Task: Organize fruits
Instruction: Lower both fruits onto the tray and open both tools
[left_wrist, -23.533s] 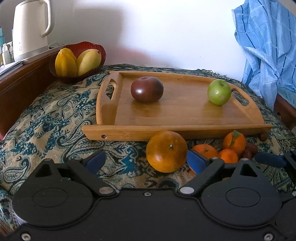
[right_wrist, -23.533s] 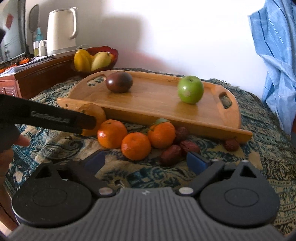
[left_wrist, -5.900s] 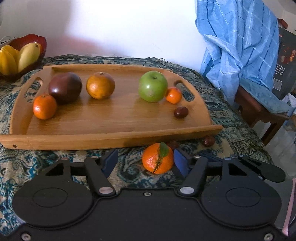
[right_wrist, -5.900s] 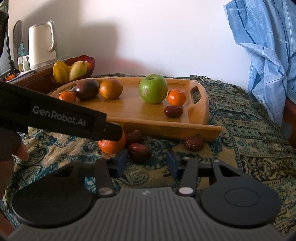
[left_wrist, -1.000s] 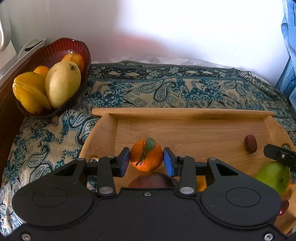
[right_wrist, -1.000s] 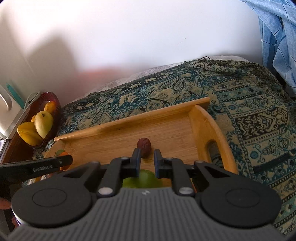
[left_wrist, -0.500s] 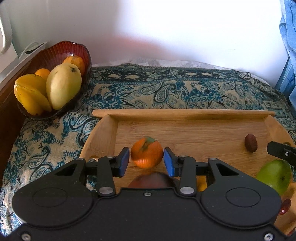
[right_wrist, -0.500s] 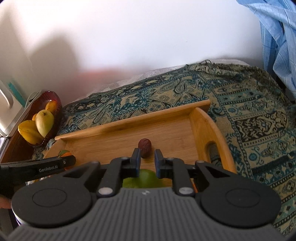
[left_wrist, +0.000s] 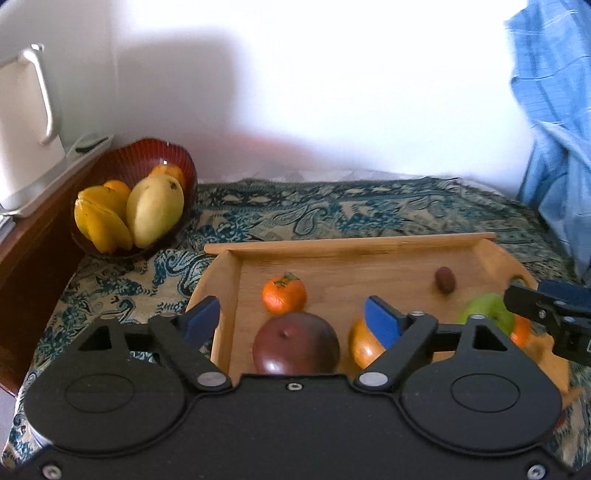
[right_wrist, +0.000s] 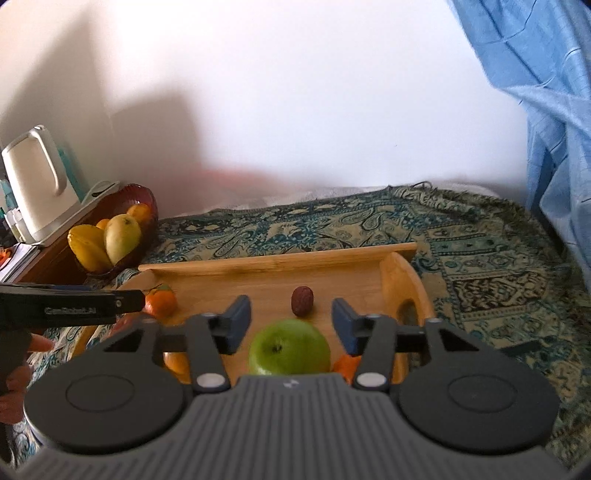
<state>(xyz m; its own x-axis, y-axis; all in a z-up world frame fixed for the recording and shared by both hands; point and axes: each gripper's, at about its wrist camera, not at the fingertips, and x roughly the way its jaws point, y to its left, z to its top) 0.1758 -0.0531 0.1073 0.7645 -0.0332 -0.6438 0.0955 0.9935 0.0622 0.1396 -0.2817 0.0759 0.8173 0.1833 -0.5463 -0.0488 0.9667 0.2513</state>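
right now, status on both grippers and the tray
Left gripper and right gripper open, jaws just widened, nothing between. Leafy tangerine and date rest on the wooden tray. Nothing blocking.

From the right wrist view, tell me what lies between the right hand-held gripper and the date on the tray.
The green apple sits right below the open right hand-held gripper, nearer than the date. The date lies past it on bare wood of the tray. Reaching over the apple looks possible, since nothing else visible stands between them.
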